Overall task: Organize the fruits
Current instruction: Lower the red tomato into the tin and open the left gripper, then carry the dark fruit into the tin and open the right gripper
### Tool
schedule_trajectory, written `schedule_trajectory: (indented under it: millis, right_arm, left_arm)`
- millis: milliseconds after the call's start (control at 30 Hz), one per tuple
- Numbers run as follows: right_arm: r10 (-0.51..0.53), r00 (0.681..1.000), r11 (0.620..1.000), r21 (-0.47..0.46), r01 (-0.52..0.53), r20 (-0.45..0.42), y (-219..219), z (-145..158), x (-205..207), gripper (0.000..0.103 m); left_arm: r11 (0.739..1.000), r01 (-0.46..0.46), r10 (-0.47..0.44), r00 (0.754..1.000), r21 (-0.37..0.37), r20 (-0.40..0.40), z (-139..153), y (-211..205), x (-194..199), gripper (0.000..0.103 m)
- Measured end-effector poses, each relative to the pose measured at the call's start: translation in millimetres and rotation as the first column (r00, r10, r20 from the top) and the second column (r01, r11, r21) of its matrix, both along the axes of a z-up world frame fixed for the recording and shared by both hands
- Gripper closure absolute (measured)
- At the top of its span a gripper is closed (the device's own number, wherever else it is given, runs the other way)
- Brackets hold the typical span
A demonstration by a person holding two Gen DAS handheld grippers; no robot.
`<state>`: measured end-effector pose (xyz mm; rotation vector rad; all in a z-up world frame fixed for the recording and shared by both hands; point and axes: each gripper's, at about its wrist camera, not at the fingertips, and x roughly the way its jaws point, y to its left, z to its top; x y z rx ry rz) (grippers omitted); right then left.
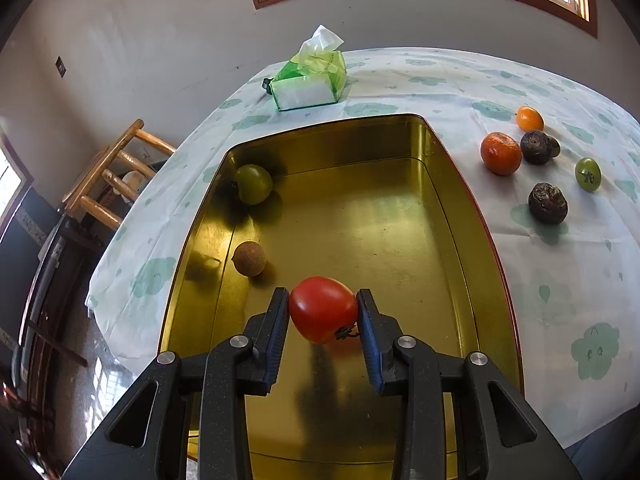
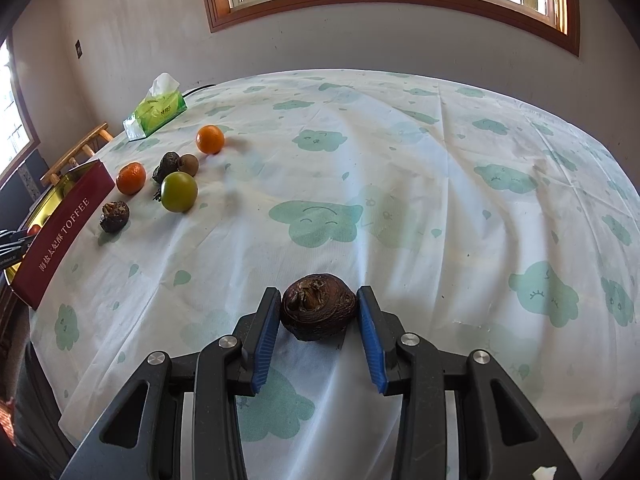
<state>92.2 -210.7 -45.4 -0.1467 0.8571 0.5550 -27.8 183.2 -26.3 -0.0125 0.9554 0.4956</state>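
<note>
Tablecloth (image 2: 400,168) wide open R; L gripper (image 1: 322,309) clamps tomato (image 1: 322,309) over tin (image 1: 448,184), R gripper (image 2: 318,307) clamps brown fruit (image 2: 318,307).

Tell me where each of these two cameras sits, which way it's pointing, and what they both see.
Left wrist: on the left gripper, looking down into the gold tin; its blue-padded fingers clamp a red tomato.
Right wrist: on the right gripper, facing across the tablecloth toward the window; its fingers flank a dark brown fruit.
Shared: the tin, the tissue pack and the loose fruits.
</note>
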Motion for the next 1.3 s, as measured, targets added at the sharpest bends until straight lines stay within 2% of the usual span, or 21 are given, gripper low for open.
schedule_trajectory:
  millis: [100,167,333,567,700,800,867,967,1100,1167,1300]
  right_arm:
    - [0.000,1.000,1.000,-0.003,0.000,0.001,1,0,0,0.066]
    - [-0.001,1.000,1.000,-0.003,0.001,0.001,1,0,-1,0.066]
    - [-0.001,1.000,1.000,-0.007,0.001,0.003,3,1,-2,0.067]
    - [-0.008,1.000,1.000,0.023,0.008,-0.001,3,5,-4,0.067]
    - [0.010,1.000,0.998,0.063,-0.009,-0.001,6,17,-11,0.067]
    - [0.060,0.998,0.994,0.086,-0.062,0.020,21,33,-22,0.067]
    - [0.107,0.994,0.988,0.105,-0.110,0.036,35,45,-31,0.067]
    - [0.201,0.978,0.970,0.128,-0.206,0.056,68,63,-48,0.067]
    - [0.346,0.936,0.922,0.161,-0.353,0.067,124,81,-75,0.067]
    - [0.413,0.909,0.890,0.186,-0.416,0.057,154,86,-89,0.067]
    - [0.529,0.849,0.825,0.227,-0.517,0.012,207,84,-109,0.067]
  left_arm:
    - [1.000,0.001,-0.001,1.000,0.013,0.015,4,-1,0,0.066]
    - [1.000,0.000,0.000,1.000,0.017,0.027,8,-1,0,0.056]
    - [1.000,-0.006,0.004,0.996,0.023,0.087,19,-6,-8,0.042]
    - [0.998,-0.024,0.014,0.989,0.066,0.144,31,-20,-28,0.041]
    - [0.997,-0.066,0.057,0.978,0.036,0.202,37,-21,-45,0.041]
    - [0.995,-0.100,0.093,0.965,0.017,0.246,42,-19,-60,0.041]
    - [0.992,-0.128,0.128,0.950,-0.021,0.284,46,-15,-74,0.041]
    - [0.980,-0.183,0.200,0.916,-0.083,0.347,50,-4,-102,0.037]
    - [0.958,-0.262,0.287,0.877,-0.116,0.385,46,8,-138,0.030]
    - [0.956,-0.265,0.294,0.872,-0.128,0.391,40,10,-150,0.030]
    - [0.957,-0.271,0.289,0.885,-0.101,0.364,26,6,-166,0.030]
